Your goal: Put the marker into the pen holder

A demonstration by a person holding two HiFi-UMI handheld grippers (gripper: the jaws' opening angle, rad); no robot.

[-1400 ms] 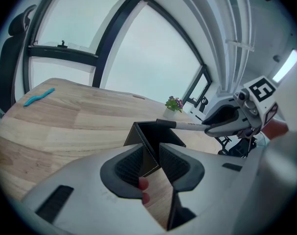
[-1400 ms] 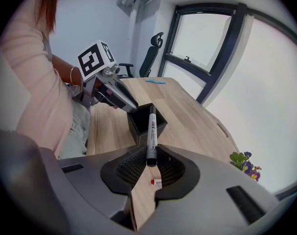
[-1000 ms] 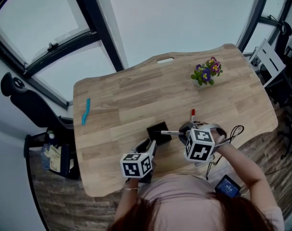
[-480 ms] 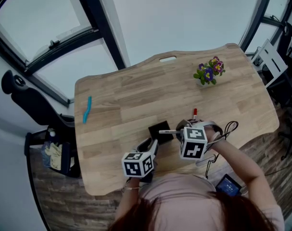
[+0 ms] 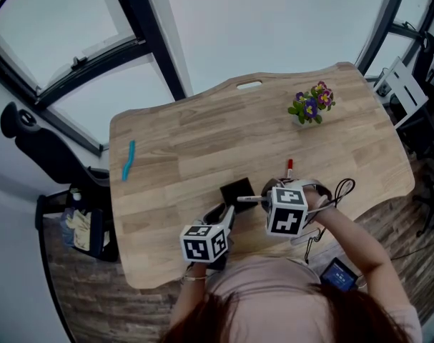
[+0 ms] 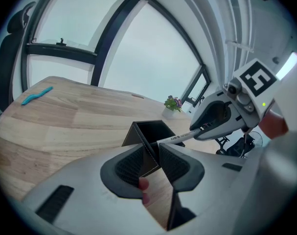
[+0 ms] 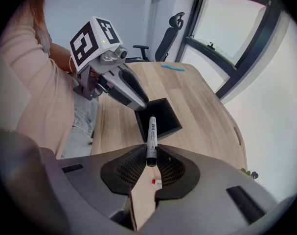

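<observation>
A square black pen holder (image 5: 238, 189) stands near the table's front edge. My left gripper (image 5: 227, 214) reaches it from the near side, its jaws closed on the holder's near corner (image 6: 144, 146). My right gripper (image 5: 265, 200) is shut on a grey marker (image 5: 248, 199) with a black tip. The marker lies almost level and points left, its tip over the holder's near right rim. In the right gripper view the marker (image 7: 151, 138) sticks out from between the pads toward the open holder (image 7: 158, 115). In the left gripper view it (image 6: 180, 136) comes in from the right, just above the rim.
A red-capped marker (image 5: 289, 166) lies on the wooden table (image 5: 188, 141) just behind my right gripper. A small pot of flowers (image 5: 309, 106) stands at the back right and a blue strip (image 5: 128, 161) lies at the far left. An office chair (image 5: 38, 156) stands left of the table.
My right gripper has shifted a little to the left with the marker, closer to the holder. The left gripper has stayed on the holder.
</observation>
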